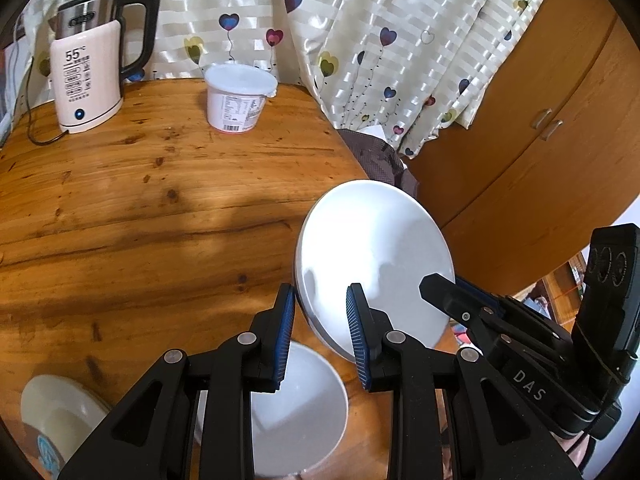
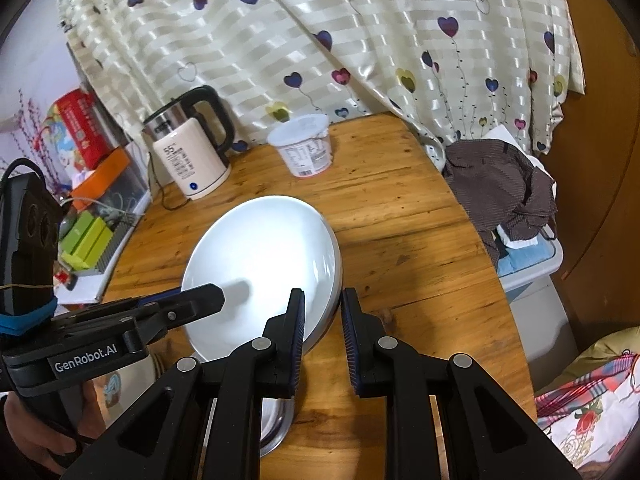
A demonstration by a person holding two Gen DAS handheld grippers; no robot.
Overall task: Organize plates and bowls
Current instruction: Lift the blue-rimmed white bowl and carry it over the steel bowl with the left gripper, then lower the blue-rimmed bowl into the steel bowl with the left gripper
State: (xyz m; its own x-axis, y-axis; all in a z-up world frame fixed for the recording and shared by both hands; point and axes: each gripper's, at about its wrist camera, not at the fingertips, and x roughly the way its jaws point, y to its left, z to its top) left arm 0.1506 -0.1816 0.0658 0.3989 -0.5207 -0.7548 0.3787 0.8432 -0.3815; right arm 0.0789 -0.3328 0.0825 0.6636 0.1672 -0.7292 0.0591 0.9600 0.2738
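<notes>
A white plate (image 1: 376, 256) (image 2: 264, 264) is held tilted above the wooden table (image 1: 140, 208). My left gripper (image 1: 320, 312) straddles its left rim with the fingers apart. My right gripper (image 2: 322, 316) straddles its right rim with a gap between the pads; it also shows in the left wrist view (image 1: 460, 296). Whether either pad presses the plate is unclear. A white bowl (image 1: 296, 408) sits under my left gripper. A bowl with a blue pattern (image 1: 56, 420) lies at the front left. A metal bowl (image 2: 276, 420) shows under my right gripper.
An electric kettle (image 1: 88, 72) (image 2: 192, 152) and a white lidded tub (image 1: 238, 98) (image 2: 304, 146) stand at the back of the table. A brown cloth (image 2: 504, 188) lies on a box to the right. Boxes (image 2: 92, 236) crowd the left. A wooden cabinet (image 1: 540, 120) stands behind.
</notes>
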